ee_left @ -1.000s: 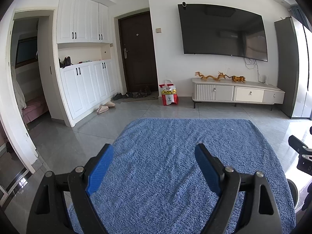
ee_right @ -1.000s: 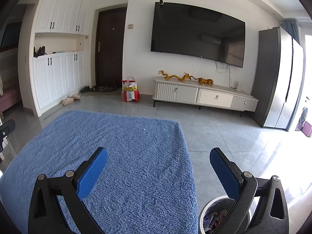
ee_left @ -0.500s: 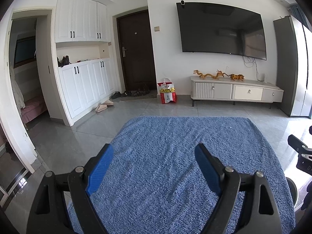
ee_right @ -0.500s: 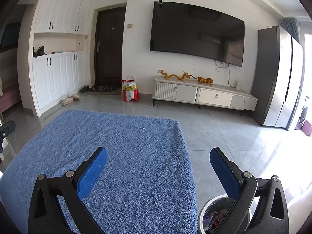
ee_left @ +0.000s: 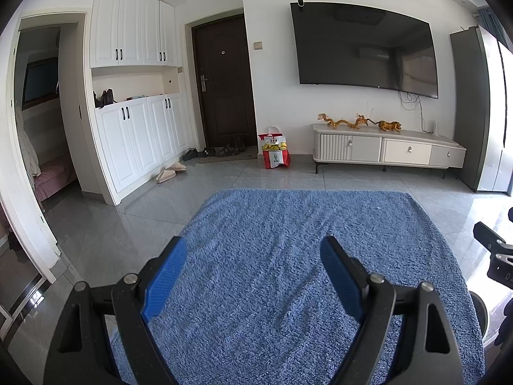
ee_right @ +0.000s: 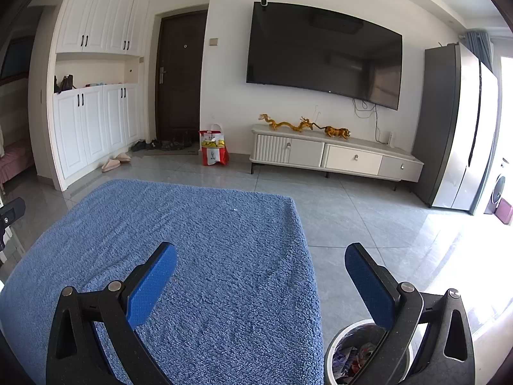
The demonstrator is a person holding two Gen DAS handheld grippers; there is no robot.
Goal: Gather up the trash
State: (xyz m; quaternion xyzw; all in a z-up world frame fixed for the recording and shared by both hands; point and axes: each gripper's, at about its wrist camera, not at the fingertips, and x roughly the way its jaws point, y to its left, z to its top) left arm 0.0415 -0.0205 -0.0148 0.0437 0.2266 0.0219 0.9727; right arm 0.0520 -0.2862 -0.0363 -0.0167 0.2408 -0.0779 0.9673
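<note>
Over the blue cloth (ee_left: 288, 256), both tools unmoved, open

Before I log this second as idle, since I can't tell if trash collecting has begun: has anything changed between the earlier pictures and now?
Nothing visibly changed. The left gripper and right gripper hang open and empty over the blue rug, and the trash bin sits beside the rug with litter inside, as before.

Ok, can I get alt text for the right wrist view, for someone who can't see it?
The open right gripper holds nothing above a blue towel, with a trash bin holding wrappers on the grey floor at lower right. Beyond are a wall TV, a low white cabinet and a red bag by a dark door.
</note>
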